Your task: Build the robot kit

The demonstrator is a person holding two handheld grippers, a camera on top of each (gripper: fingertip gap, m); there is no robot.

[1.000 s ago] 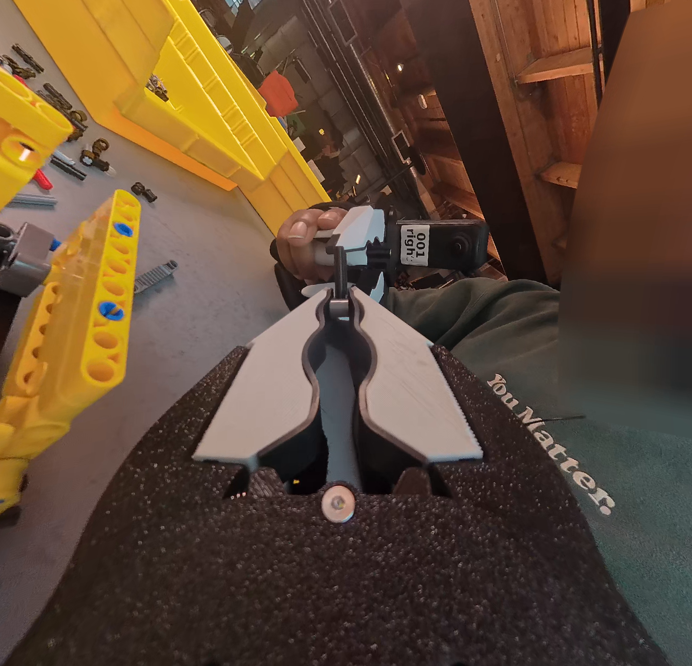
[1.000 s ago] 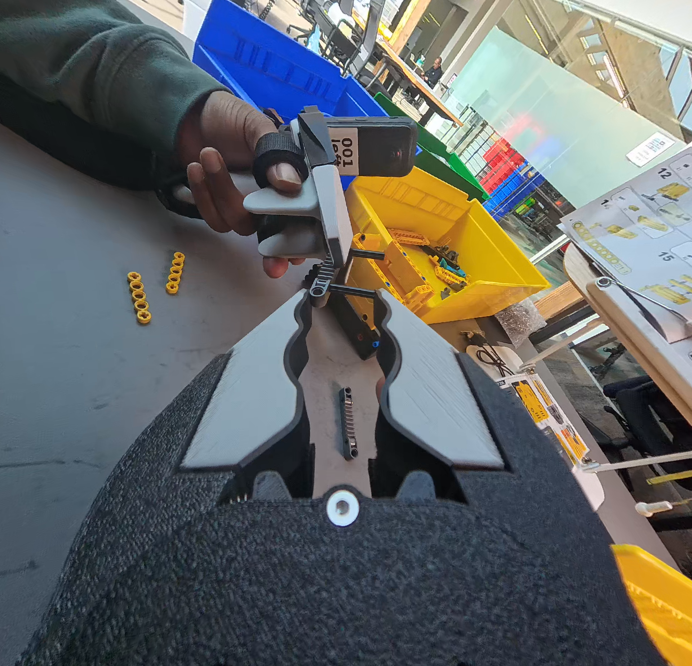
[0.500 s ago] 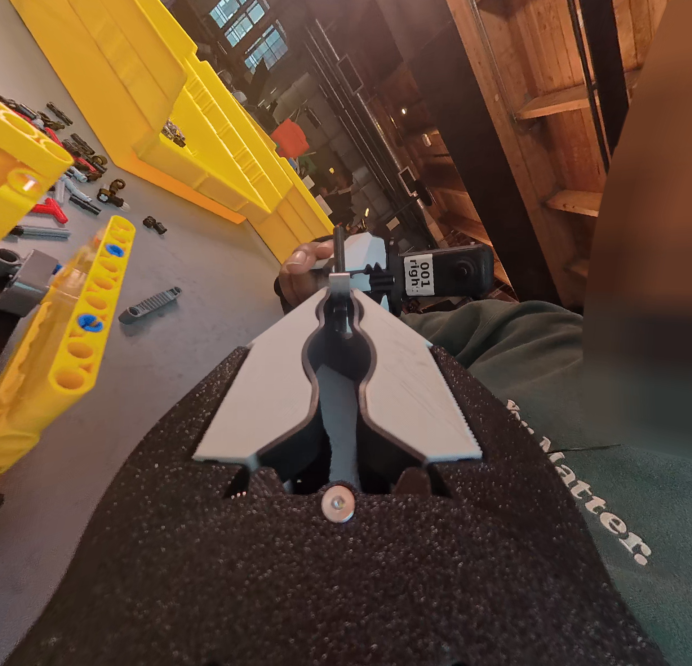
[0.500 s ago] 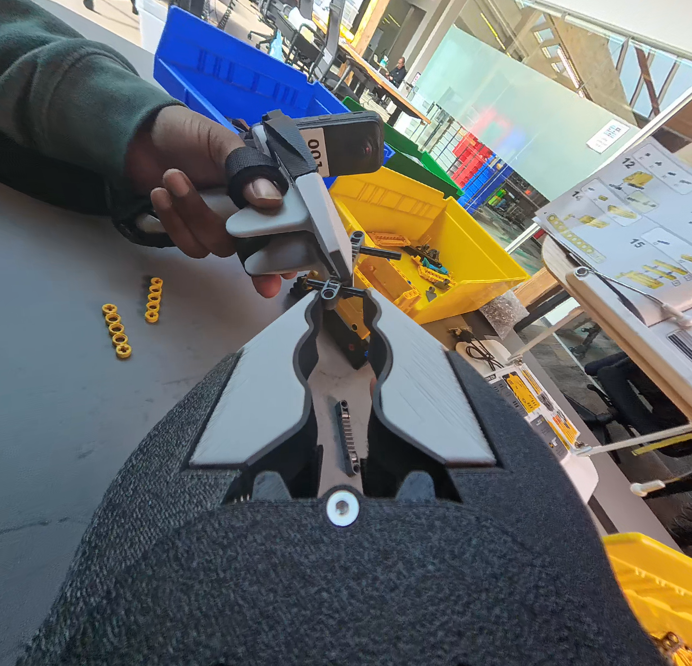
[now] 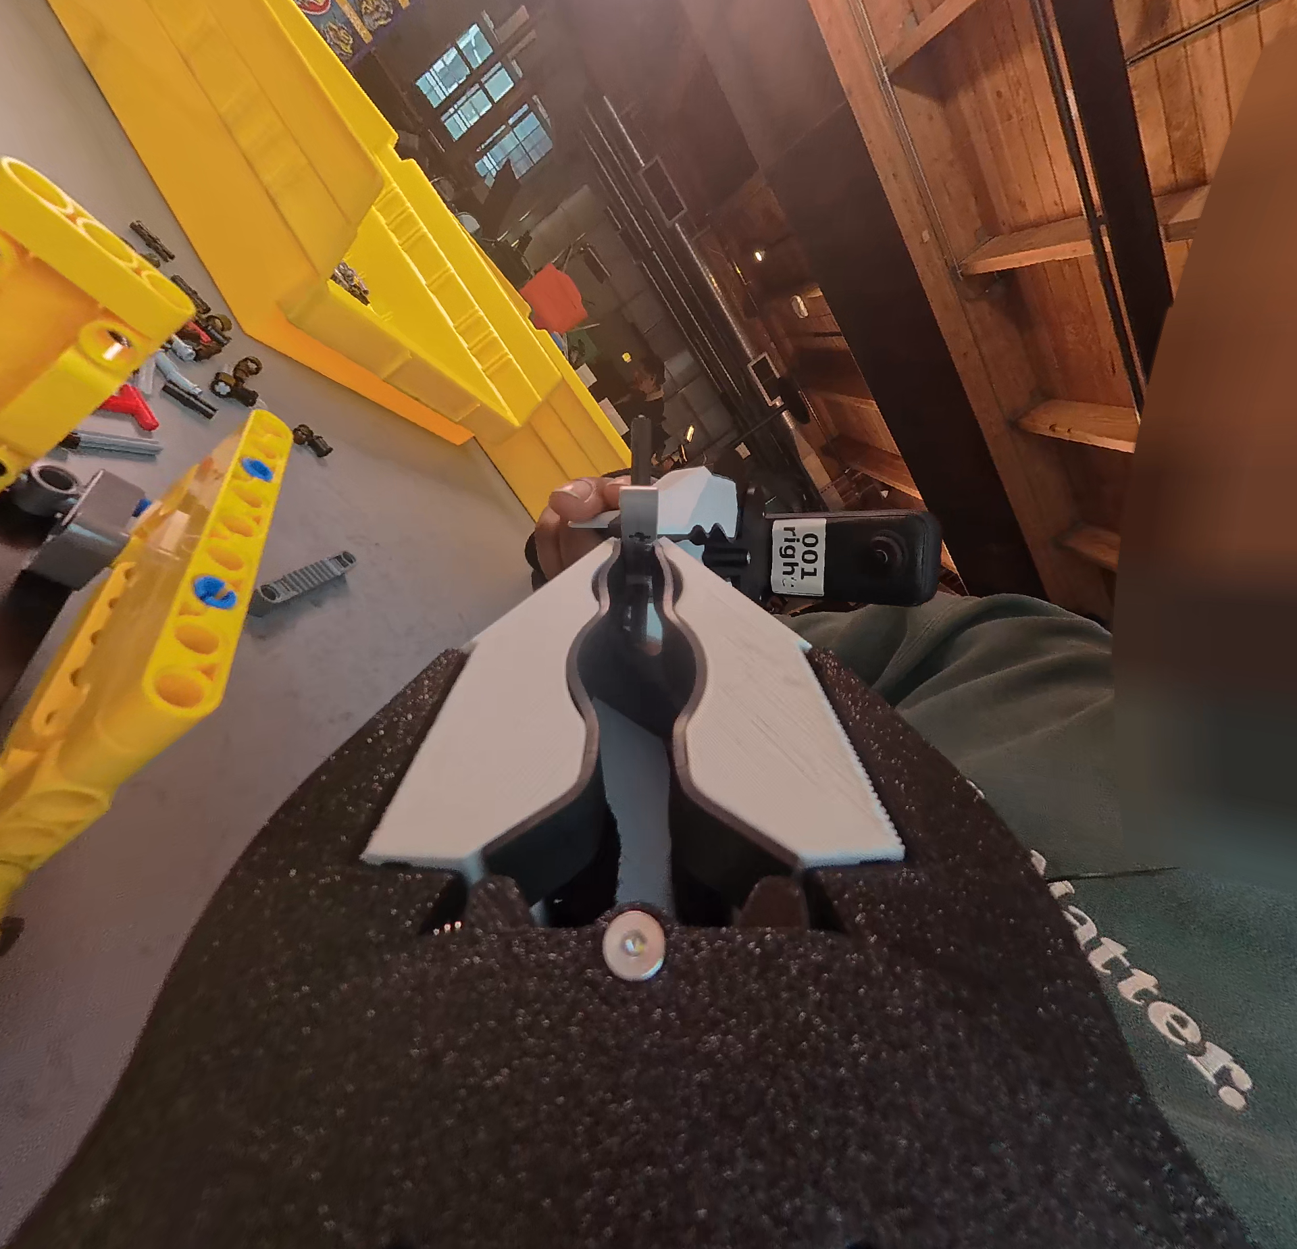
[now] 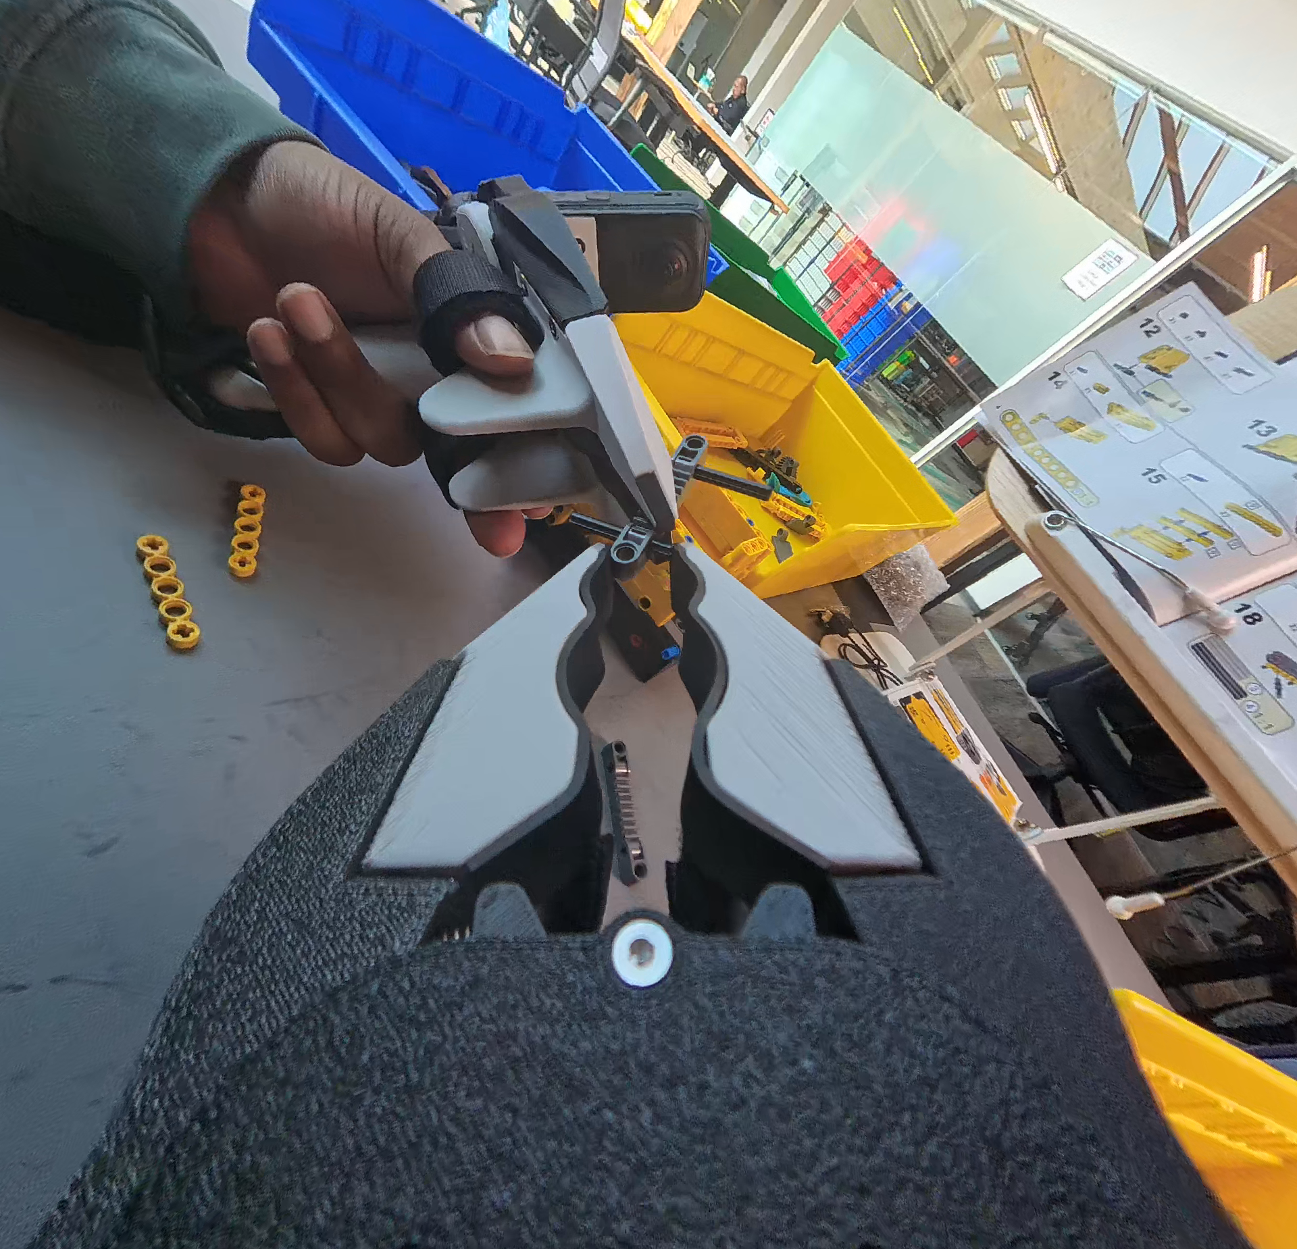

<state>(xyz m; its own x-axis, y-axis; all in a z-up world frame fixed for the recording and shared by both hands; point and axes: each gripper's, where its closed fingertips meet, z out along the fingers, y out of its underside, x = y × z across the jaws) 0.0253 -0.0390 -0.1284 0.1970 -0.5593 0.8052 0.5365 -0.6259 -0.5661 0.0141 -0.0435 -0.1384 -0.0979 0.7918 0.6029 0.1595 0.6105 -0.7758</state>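
The left gripper [image 5: 637,561] has its fingers closed on a small grey connector [image 5: 639,513] with a black axle [image 5: 639,436] through it, at their very tips. The right gripper [image 6: 640,557] pinches a dark connector piece [image 6: 630,543] between its fingertips, touching the left gripper's tips. A black toothed rack [image 6: 624,812] lies on the bench [image 6: 210,724] beneath the right fingers; yellow rings [image 6: 168,591] lie well left of them.

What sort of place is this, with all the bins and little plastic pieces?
Probably a workshop or maker space inside a large open office. Coloured parts bins, such as the yellow bin, sit on a grey worktable, a building instruction sheet lies nearby, and desks with office chairs stand farther back.
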